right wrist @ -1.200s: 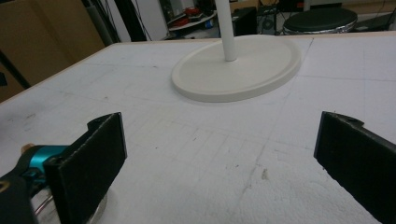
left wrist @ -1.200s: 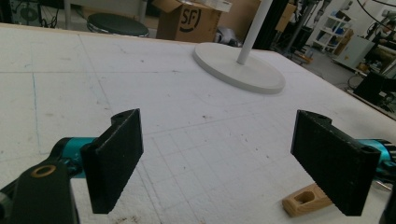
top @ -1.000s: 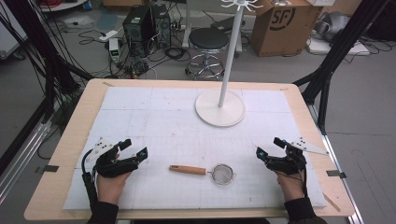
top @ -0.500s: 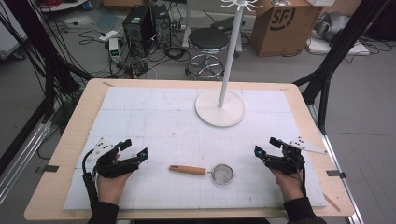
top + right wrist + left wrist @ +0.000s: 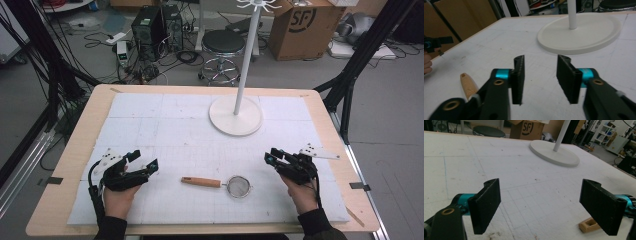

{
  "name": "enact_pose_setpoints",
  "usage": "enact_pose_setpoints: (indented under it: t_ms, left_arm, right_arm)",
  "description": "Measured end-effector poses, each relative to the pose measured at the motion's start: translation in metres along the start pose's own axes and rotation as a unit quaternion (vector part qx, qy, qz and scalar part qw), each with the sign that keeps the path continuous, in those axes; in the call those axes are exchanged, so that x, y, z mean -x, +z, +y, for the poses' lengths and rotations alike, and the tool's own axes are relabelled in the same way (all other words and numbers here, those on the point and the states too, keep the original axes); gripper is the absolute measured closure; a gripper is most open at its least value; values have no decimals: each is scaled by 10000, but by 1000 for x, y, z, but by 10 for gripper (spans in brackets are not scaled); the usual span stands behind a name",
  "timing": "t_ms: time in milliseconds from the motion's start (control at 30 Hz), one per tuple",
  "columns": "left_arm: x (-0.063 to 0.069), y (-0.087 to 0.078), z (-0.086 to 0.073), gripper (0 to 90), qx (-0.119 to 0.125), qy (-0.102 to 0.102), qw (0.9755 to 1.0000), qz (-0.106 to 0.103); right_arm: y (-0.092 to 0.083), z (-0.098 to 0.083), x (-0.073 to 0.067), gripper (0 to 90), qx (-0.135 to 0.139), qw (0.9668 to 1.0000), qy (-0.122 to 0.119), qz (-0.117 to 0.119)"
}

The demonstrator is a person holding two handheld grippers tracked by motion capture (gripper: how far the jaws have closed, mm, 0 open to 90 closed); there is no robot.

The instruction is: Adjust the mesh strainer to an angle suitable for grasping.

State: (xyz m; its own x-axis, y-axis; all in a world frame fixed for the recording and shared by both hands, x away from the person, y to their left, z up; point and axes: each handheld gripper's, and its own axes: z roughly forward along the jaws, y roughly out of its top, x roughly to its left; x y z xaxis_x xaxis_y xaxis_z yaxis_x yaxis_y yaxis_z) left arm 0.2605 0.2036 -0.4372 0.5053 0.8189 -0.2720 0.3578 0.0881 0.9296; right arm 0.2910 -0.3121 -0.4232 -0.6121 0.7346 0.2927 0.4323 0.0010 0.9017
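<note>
Strainer [image 5: 239, 186] with its wooden handle [image 5: 200, 181] lies near the desk's front edge, between your hands. Your right gripper [image 5: 270, 156] has just been closing on nothing; your left gripper [image 5: 144, 160] gapes wide, empty. Approach step: next, reach that handle.

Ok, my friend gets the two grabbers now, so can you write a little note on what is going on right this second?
Left gripper: jaws wide open, nothing between them, resting on the white mat.
Right gripper: jaws have just been closing, partly closed now with a gap, nothing between them.
Strainer: lying flat on the mat between the two grippers, mesh bowl toward the right gripper, wooden handle pointing toward the left one. Neither gripper touches it.
White hook stand: upright at the far middle of the mat.
Done: nothing picked up yet.
Left: probably grab the strainer; hanging it on the stand is only a guess.
</note>
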Motion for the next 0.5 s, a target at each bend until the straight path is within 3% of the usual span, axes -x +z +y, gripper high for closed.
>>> enact_pose_setpoints:
  t_ms: [100, 233, 500]
  left_arm:
    - [0, 0, 0, 179, -8, -19, 10000, -1]
    - [1, 0, -1, 179, -40, -3, 10000, 0]
    - [1, 1, -1, 179, -41, 3, 10000, 4]
  right_arm:
    - [9, 1, -7, 706, 16, 10000, 0, 68]
    - [18, 3, -13, 769, 1, 9999, -14, 162]
    - [41, 3, -31, 852, -335, 9971, -2, 678]
